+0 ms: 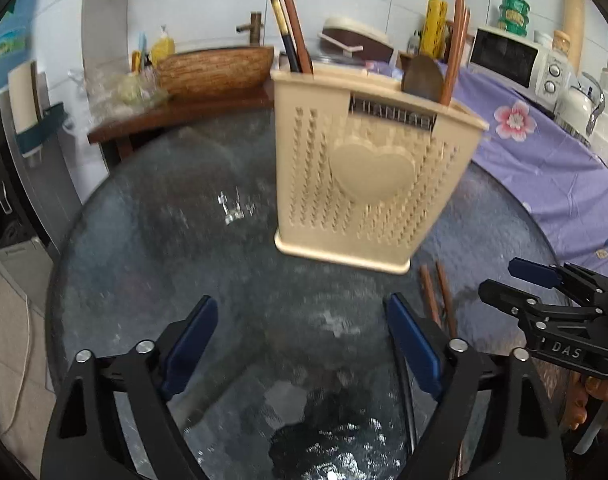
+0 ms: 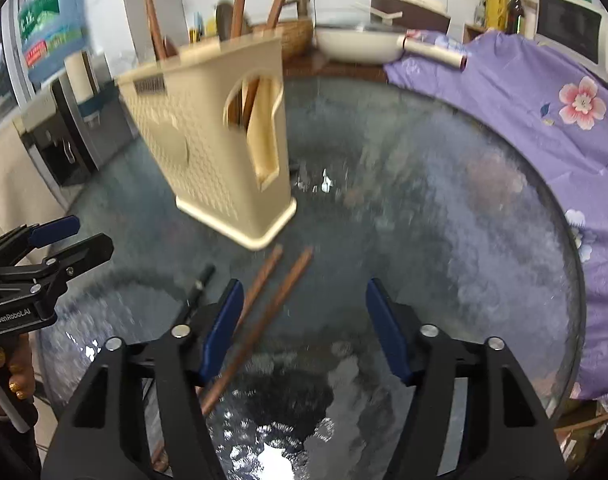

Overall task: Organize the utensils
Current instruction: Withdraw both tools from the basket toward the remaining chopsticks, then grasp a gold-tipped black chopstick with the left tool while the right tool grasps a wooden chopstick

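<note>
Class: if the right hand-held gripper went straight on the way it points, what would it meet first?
Probably the glass tabletop; the right hand-held gripper is open, and the brown chopsticks lie just left of its line.

A cream plastic utensil holder (image 1: 368, 184) stands upright on the glass desk (image 1: 163, 240), its perforated front bearing a raised heart. Brown chopsticks (image 1: 293, 24) and a dark spatula (image 1: 422, 78) stick up from its top. Two loose brown chopsticks (image 2: 263, 312) lie side by side on the desk at the holder's five o'clock, apart from its base.
</note>
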Tool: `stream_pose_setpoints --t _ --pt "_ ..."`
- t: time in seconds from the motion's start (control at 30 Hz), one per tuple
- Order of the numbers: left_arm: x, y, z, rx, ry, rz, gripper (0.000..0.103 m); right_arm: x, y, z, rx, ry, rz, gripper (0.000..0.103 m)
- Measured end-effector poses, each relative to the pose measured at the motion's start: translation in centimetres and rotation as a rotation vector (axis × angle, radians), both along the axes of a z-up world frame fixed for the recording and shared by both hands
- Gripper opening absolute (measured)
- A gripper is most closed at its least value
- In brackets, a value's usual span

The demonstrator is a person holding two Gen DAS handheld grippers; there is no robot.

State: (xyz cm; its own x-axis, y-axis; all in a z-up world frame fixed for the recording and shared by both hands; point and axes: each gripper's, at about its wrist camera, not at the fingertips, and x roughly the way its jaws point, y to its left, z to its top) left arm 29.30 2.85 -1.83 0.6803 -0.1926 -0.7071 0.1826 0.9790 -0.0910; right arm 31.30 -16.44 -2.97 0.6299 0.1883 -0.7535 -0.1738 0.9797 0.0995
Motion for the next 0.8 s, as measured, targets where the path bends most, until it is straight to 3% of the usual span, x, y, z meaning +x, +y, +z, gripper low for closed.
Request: stream_pose_setpoints --t 0.23,0.4,0.57,0.8 --pt "0.1 -0.7 -2.0 0.006 0.060 -0.026 0.072 0.6 1.5 -2.1 -0.017 0.080 0.012 0.045" --pt "0.3 -1.6 -2.4 0.011 0.076 -0.049 0.068 1.4 2.0 -2.6 -0.024 0.107 0.002 0.043" --pt "0.6 -3.2 -2.8 0.031 0.096 -0.098 0.058 2.4 2.7 -2.8 -0.041 0.125 0.004 0.033" --pt "1.2 -5.0 -3.3 0.025 0.140 -0.167 0.047 4.1 3.1 -2.6 -0.057 0.139 0.006 0.031"
